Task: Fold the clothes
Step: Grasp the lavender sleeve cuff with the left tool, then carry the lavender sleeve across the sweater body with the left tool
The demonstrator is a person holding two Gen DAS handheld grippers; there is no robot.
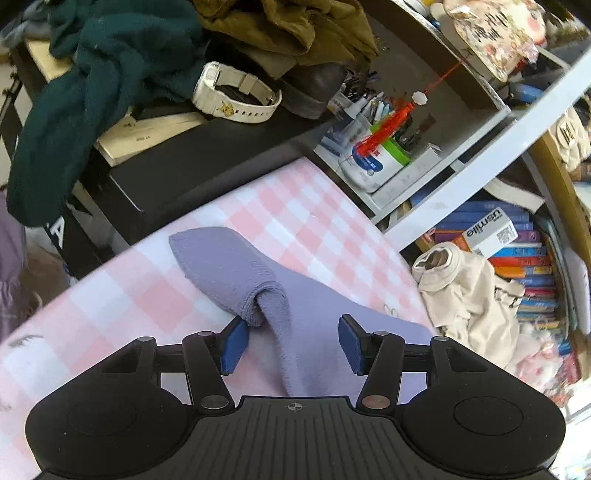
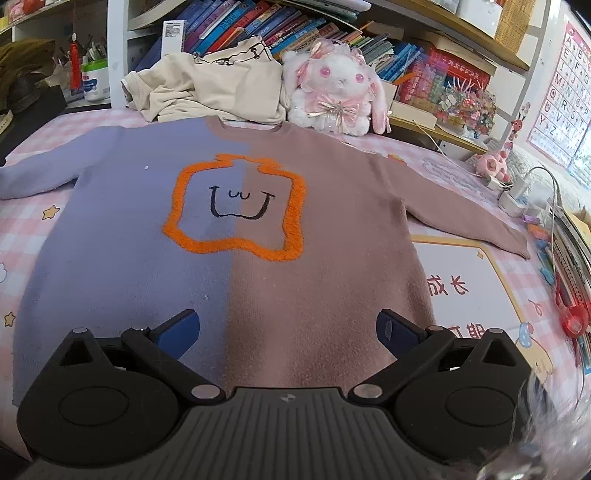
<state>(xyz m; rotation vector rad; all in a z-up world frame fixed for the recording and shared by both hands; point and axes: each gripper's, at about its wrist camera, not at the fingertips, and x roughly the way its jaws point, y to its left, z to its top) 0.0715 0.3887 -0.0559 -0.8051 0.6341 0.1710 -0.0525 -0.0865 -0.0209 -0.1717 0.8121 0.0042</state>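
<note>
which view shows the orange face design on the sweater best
The right wrist view: the whole sweater lies flat there, with the orange face design in full. The left wrist view shows only its purple sleeve, no design.

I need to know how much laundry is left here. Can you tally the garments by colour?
Purple-and-mauve sweater: 1
Cream top: 1
Dark green garment: 1
Olive garment: 1
Total: 4

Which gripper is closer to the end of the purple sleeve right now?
Left. The left gripper hangs right over the purple sleeve, a ridge of it between its open jaws. The right gripper is open over the sweater's hem, away from that sleeve.
</note>
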